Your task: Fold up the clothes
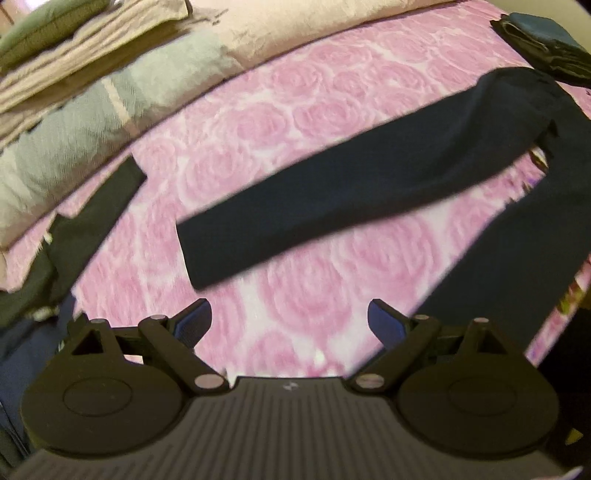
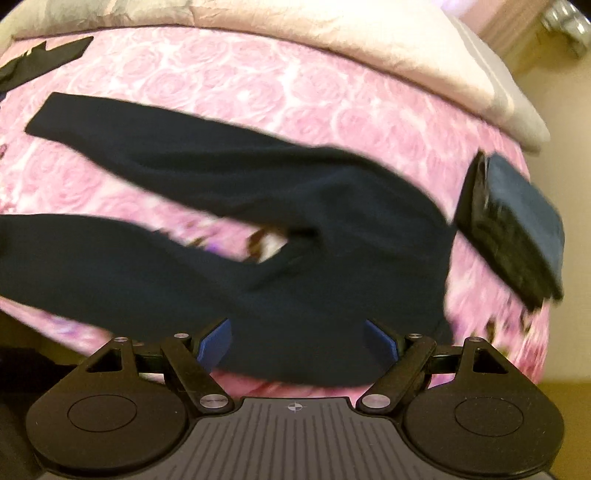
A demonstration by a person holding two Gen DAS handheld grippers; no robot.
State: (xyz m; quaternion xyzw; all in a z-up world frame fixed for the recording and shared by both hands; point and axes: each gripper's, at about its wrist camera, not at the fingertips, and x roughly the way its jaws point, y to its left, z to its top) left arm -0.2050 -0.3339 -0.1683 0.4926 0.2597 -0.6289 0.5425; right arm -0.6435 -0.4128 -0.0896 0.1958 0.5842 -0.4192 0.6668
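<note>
Your left gripper (image 1: 290, 319) is spread wide w/ nothing between the blue pads (image 1: 194, 321); it sits above bare pink rose-print bedspread (image 1: 258, 122), just short of the hem of one trouser leg. Your right gripper (image 2: 297, 339) is likewise spread apart, holding nothing, pads either side of the waist end of the trousers (image 2: 258, 221); contact w/ the cloth can't be judged, frame is blurred.

Dark navy trousers lie flat on the bedspread, unfolded, legs splayed in a V. In the left wrist view, one leg (image 1: 351, 195) runs diagonally across mid-frame; the other leg runs down the right edge.

Folded stack of dark clothes (image 2: 513, 225) sits on the bed just beside the waist end, near the right edge in the right wrist view.

Another dark garment (image 1: 88, 218) lies at the left in the left wrist view, apart from the trousers. Pale pillows (image 1: 92, 129) line the far side of the bed, w/ a green cushion (image 1: 44, 26) on top of folded bedding.
</note>
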